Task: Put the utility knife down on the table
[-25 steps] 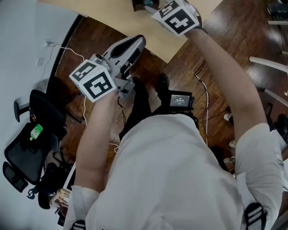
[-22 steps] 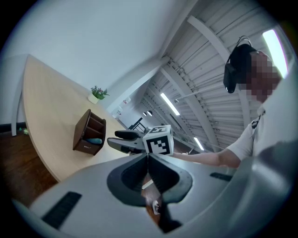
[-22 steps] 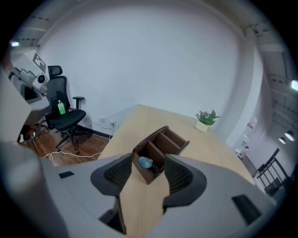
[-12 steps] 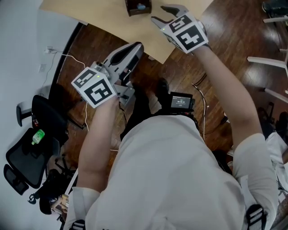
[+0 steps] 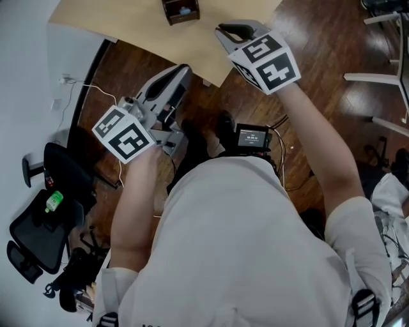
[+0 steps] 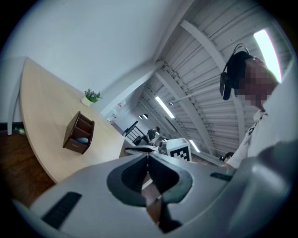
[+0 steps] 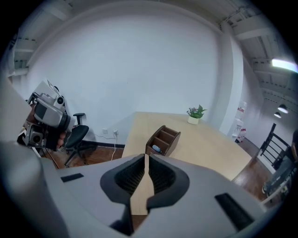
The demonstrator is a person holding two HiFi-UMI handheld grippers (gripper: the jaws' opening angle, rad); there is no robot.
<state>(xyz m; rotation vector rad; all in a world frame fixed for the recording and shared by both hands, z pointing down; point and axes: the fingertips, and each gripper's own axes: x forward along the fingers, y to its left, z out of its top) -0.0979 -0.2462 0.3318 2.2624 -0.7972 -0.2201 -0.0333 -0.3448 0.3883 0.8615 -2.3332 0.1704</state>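
One brown box [image 5: 179, 10] on the bench [image 5: 128, 25] holds one blue item [image 5: 186, 9] in the head view; whether it is the utility knife we cannot tell. Left gripper view: left tongs [image 6: 148, 155] pressed together, empty. Right gripper view: right tongs [image 7: 145, 160] have just been closing, almost together, empty.

- No word, brand or number can be read.
- Pale characters are shown on the small screen [image 5: 253, 136] at the person's waist (too small to be made out).
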